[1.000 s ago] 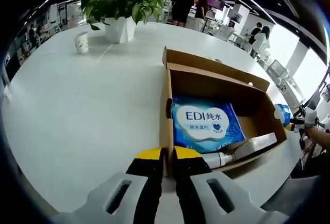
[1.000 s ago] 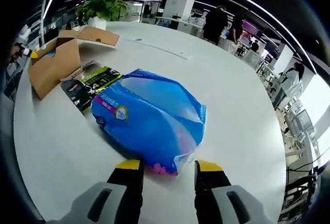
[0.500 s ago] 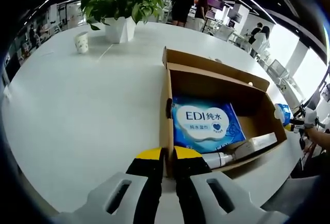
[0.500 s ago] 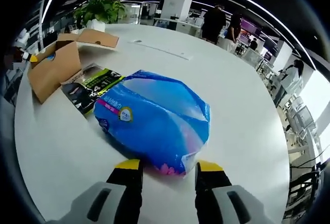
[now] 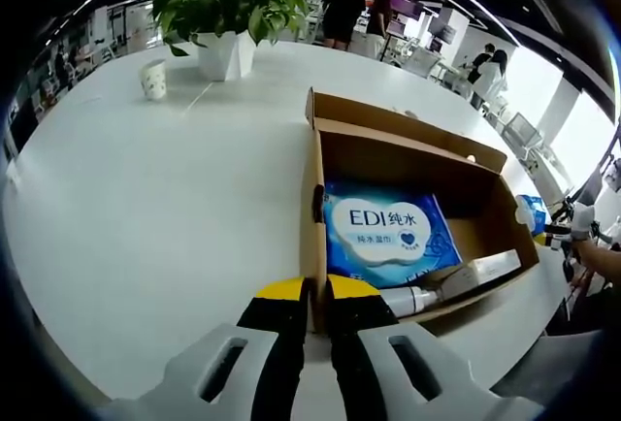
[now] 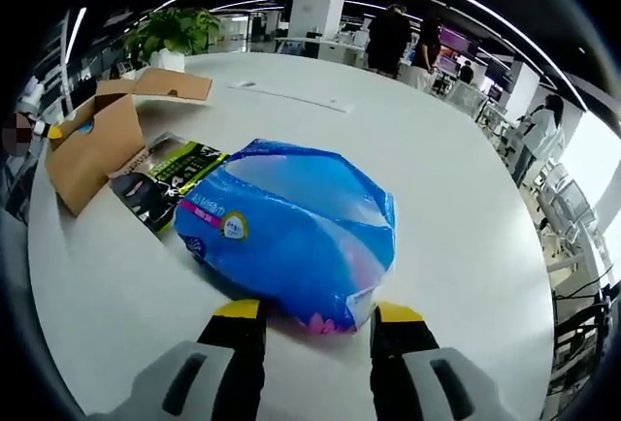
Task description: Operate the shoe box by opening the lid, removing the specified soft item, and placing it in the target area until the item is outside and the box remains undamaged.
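The open cardboard shoe box (image 5: 415,161) lies on the white table. Inside it are a blue EDI wipes pack (image 5: 388,232) and a white tube (image 5: 412,297). My left gripper (image 5: 312,297) is shut on the box's near wall, one jaw on each side. In the right gripper view, a soft blue plastic pack (image 6: 291,227) rests on the table. Its near end lies between the fingers of my right gripper (image 6: 318,316), which stands open and apart from the pack's sides. The box (image 6: 92,145) is seen at far left there.
A potted plant (image 5: 228,14) and a paper cup (image 5: 153,79) stand at the table's far side. A green and black packet (image 6: 167,174) lies between box and blue pack. People stand beyond the table. Bare tabletop (image 6: 437,178) spreads right of the pack.
The right gripper view has shifted a little, the camera drawing slightly back; the blue pack stays on the table. Nothing has moved in the left gripper view.
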Demonstrator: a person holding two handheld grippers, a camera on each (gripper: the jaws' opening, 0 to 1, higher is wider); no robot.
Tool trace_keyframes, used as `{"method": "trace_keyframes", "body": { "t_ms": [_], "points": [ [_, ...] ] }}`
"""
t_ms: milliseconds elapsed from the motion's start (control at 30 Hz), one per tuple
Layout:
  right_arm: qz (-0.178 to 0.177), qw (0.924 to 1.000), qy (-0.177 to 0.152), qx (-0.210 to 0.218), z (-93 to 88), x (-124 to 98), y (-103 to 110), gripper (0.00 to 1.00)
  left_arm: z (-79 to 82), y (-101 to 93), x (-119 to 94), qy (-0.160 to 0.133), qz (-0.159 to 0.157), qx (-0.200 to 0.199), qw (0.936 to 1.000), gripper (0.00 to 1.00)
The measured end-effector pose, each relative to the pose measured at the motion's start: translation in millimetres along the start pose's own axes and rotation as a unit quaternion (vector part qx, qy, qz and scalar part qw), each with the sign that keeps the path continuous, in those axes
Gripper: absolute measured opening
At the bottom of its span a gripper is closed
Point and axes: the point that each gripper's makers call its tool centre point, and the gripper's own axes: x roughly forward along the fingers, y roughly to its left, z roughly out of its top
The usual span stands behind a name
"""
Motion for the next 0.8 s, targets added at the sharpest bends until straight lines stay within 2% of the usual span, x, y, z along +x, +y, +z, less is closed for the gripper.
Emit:
{"method": "trace_keyframes", "body": {
  "t_ms": [400, 800],
  "points": [
    [-0.002, 1.0, -0.001, 0.007, 1.2, 0.4, 0.9, 0.41, 0.0, -0.5, -1.0, 0.0, 0.0, 0.0, 1.0, 0.05],
    [-0.004, 1.0, -0.007, 0.001, -2.1, -13.5, -2.0, 0.43, 0.2, 0.2, 0.1, 0.003, 0.003, 0.004, 1.0, 0.05]
  ]
}}
